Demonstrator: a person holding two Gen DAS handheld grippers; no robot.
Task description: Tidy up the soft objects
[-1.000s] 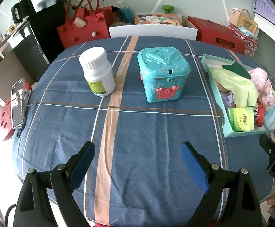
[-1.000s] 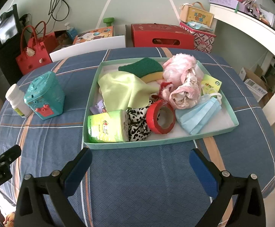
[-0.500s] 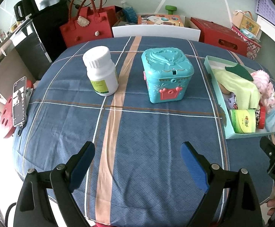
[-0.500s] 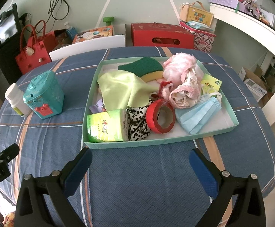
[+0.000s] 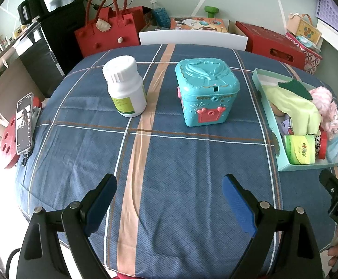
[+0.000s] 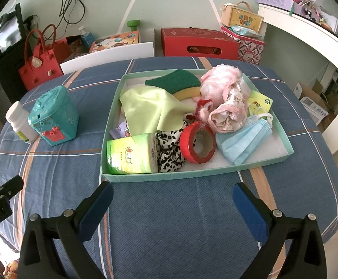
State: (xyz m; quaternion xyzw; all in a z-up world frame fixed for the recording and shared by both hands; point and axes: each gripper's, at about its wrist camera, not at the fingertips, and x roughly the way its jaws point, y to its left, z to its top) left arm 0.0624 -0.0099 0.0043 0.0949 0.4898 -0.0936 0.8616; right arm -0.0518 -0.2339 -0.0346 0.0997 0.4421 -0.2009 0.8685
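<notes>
My right gripper (image 6: 171,200), jaws spread and empty, faces the mint tray (image 6: 192,175) just ahead; my left gripper (image 5: 169,195), equally spread, sits farther off.

Left gripper (image 5: 169,200) and right gripper (image 6: 172,205): black angular frames, silver screw heads, blue-padded fingers (image 5: 101,200); white lettering on the neighbouring gripper's body at 4 o'clock, left view.

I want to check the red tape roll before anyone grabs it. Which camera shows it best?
The right wrist view: the tape roll sits near the front of the tray, its open core facing the camera. The left wrist view shows only a red sliver behind the tissue pack.
</notes>
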